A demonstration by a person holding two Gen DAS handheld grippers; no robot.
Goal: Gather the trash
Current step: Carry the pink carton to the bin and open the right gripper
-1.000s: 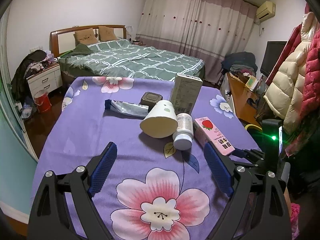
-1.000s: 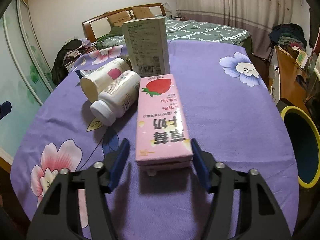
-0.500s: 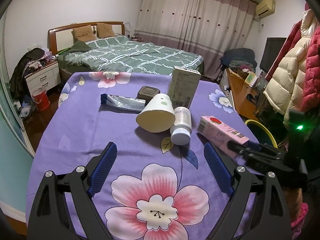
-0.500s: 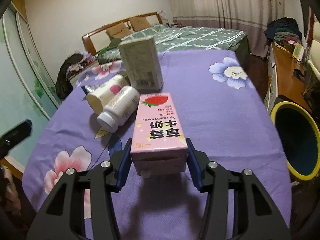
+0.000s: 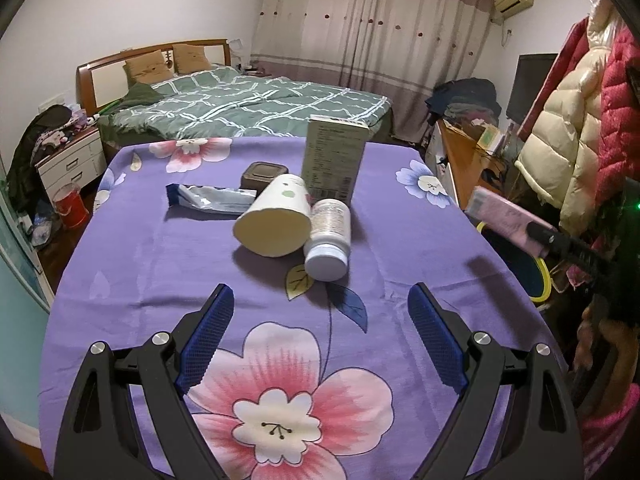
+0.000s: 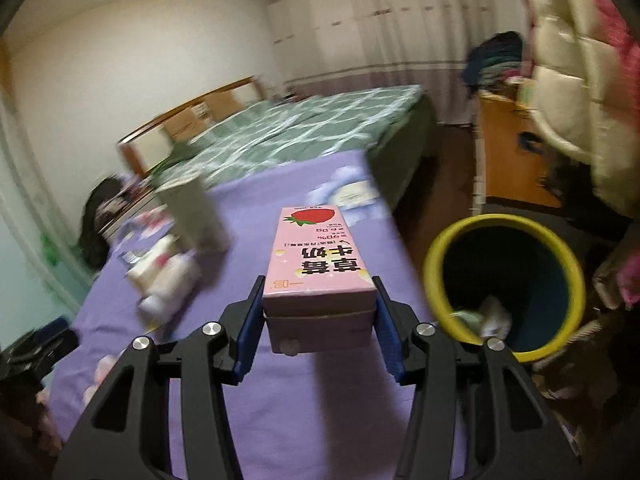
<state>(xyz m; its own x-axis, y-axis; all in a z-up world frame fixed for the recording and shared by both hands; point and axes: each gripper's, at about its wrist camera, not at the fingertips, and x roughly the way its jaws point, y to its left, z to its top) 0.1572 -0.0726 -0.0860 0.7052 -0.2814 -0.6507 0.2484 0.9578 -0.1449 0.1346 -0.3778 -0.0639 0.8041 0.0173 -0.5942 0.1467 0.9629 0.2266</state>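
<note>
Pink strawberry-milk carton (image 6: 318, 264) is now lifted clear of the purple floral tablecloth (image 5: 168, 264), clamped in the right gripper (image 6: 318, 322) and swung toward the yellow-rimmed bin (image 6: 504, 224); release should follow. Left gripper (image 5: 320, 340) hangs empty, jaws wide, short of the white plastic bottle (image 5: 329, 236).

Right wrist view is smeared with motion blur, so the tall box (image 6: 192, 208), the cup (image 6: 154, 258) and the bottle (image 6: 166, 290) on the purple cloth (image 6: 320, 400) are just soft blobs, labels unreadable. Stuff at the bottom of the yellow-rimmed bin (image 6: 504, 284) is pale and crumpled, can't tell what. In the left wrist view the pink carton (image 5: 506, 220) is blurry, its near end hidden behind the dark right gripper (image 5: 540, 236), and the bin (image 5: 542, 280) only peeks out past the table edge
</note>
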